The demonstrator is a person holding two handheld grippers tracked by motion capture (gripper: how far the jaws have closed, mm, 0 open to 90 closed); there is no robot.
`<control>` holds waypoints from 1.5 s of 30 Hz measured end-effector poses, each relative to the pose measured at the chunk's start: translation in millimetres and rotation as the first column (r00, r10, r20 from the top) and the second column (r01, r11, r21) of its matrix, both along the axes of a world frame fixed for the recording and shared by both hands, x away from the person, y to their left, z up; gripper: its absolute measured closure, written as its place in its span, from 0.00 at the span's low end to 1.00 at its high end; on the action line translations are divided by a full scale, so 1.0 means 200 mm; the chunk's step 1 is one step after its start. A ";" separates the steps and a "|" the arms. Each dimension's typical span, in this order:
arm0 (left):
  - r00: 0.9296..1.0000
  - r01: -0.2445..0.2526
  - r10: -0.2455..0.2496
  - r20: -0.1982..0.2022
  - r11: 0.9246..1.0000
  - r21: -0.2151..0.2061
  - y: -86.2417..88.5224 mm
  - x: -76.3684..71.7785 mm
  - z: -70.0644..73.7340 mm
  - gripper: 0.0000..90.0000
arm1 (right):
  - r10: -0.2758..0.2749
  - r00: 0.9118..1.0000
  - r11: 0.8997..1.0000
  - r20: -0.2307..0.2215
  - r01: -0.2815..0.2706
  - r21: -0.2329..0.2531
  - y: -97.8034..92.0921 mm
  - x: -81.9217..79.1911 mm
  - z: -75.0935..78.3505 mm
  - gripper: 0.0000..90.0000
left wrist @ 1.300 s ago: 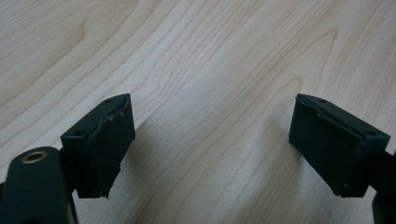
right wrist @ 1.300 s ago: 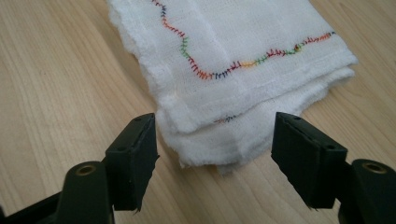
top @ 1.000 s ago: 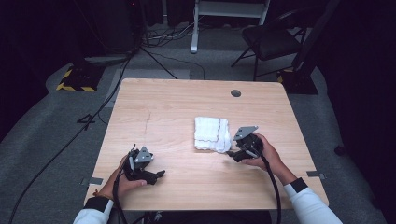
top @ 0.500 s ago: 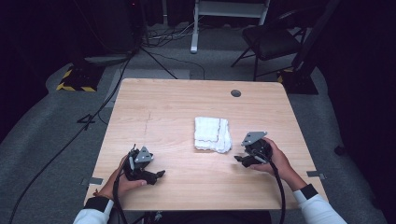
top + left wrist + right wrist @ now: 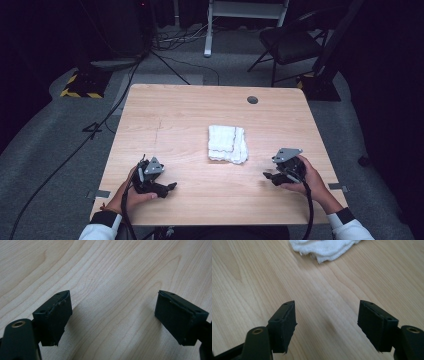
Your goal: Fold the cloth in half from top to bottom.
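A folded white towel [image 5: 227, 144] lies on the wooden tabletop [image 5: 190, 115], a little right of the middle. The right gripper [image 5: 270, 177] rests on the tabletop near the towel's right front corner, apart from it; its fingers [image 5: 283, 325] stand wide open and hold nothing, and they point toward the towel. The left gripper [image 5: 169, 189] lies near the front left edge, well apart from the towel, its fingers [image 5: 53, 316] also wide open and empty.
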State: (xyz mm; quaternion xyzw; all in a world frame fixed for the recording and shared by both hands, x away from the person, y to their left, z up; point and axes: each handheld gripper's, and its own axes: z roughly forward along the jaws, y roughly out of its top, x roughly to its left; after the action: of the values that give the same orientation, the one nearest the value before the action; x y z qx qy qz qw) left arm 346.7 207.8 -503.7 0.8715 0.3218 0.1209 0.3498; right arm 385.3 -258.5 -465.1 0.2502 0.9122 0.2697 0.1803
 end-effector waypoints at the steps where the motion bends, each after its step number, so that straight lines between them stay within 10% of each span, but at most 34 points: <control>1: 1.000 -0.001 0.001 0.000 1.000 0.000 0.00 0.00 0.00 0.16 | 0.000 1.000 1.000 0.000 0.000 0.000 0.00 0.00 0.00 0.35; 23: 1.000 -0.002 0.002 0.000 1.000 0.000 0.00 0.00 0.00 0.16 | -0.110 0.994 0.988 -0.017 0.112 0.106 -0.37 -0.13 -0.12 0.33; 35: 1.000 -0.002 0.002 -0.001 1.000 -0.001 0.00 0.00 0.00 0.16 | -0.243 0.969 0.931 -0.039 0.244 0.271 -0.57 -0.21 -0.19 0.25; 45: 1.000 -0.007 0.007 0.000 1.000 0.000 0.00 0.00 0.00 0.16 | -0.262 0.964 0.927 -0.041 0.263 0.267 -0.57 -0.21 -0.19 0.22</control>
State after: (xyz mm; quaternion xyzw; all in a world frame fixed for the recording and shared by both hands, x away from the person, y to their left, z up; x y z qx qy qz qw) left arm 346.3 207.3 -503.8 0.8704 0.3248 0.1220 0.3494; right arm 343.7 -372.5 -503.6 0.3926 0.8257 0.3643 0.1771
